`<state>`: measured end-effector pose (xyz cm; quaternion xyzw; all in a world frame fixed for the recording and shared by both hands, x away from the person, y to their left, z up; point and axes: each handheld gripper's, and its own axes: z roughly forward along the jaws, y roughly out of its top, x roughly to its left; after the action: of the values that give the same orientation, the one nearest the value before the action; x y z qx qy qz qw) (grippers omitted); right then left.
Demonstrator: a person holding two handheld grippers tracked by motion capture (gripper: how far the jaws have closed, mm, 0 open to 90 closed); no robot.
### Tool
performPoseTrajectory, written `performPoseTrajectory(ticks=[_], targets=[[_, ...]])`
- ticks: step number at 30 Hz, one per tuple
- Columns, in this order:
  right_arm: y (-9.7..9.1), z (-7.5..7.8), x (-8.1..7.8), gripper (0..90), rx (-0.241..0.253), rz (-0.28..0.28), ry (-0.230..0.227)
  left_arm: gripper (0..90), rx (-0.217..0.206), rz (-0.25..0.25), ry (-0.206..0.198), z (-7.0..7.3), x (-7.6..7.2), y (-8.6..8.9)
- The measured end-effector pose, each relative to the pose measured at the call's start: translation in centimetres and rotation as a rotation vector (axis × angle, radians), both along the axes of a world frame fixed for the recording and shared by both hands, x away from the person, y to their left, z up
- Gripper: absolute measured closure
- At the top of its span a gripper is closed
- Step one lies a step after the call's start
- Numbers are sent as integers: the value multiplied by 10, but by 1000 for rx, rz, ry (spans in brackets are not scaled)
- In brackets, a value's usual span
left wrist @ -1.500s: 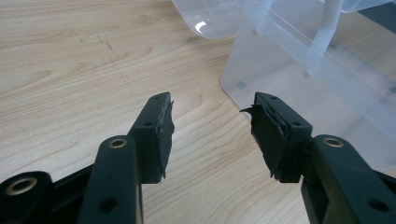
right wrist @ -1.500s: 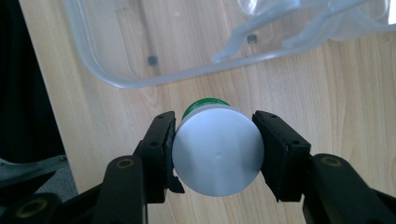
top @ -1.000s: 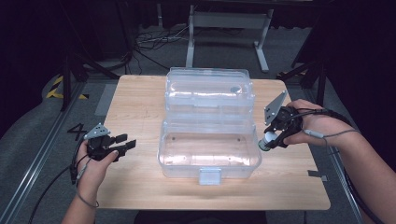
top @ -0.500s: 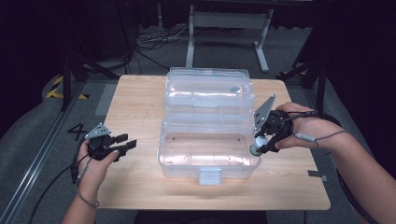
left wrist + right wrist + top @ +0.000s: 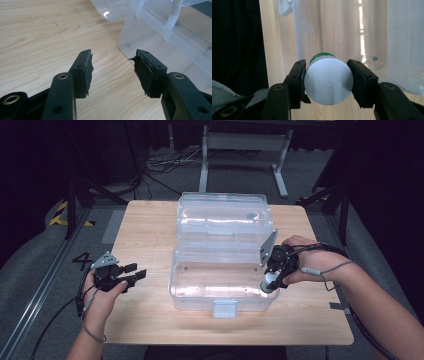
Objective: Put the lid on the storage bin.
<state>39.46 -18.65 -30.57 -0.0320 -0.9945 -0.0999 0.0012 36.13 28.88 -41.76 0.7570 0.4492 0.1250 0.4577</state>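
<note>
1. While the right gripper (image 5: 268,287) hangs over the right end of the clear box (image 5: 222,292), its jaws clamp a white-capped, green-rimmed bottle (image 5: 328,79).
2. Bottle sits just above the box's near tub, at the right wall.
3. Box lies open mid-table (image 5: 150,230), lid (image 5: 225,217) folded back toward the far edge, latch (image 5: 224,308) toward the near edge.
4. Left gripper (image 5: 113,72) rests by the left edge, jaws apart with nothing between them, well clear of the box.

We note a light wooden table (image 5: 150,227) on grey carpet (image 5: 30,255). Beyond it, a grey metal stand (image 5: 245,142) and tangled cables (image 5: 165,165); yellow-black tape (image 5: 62,215) at left. Surroundings dark.
</note>
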Motion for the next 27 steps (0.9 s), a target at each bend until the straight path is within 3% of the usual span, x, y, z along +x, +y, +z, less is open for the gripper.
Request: performPoseTrajectory(ticks=[27], targets=[[11,-50,13,504,-120,-11,17,488,0,1,-1,0,0,2]])
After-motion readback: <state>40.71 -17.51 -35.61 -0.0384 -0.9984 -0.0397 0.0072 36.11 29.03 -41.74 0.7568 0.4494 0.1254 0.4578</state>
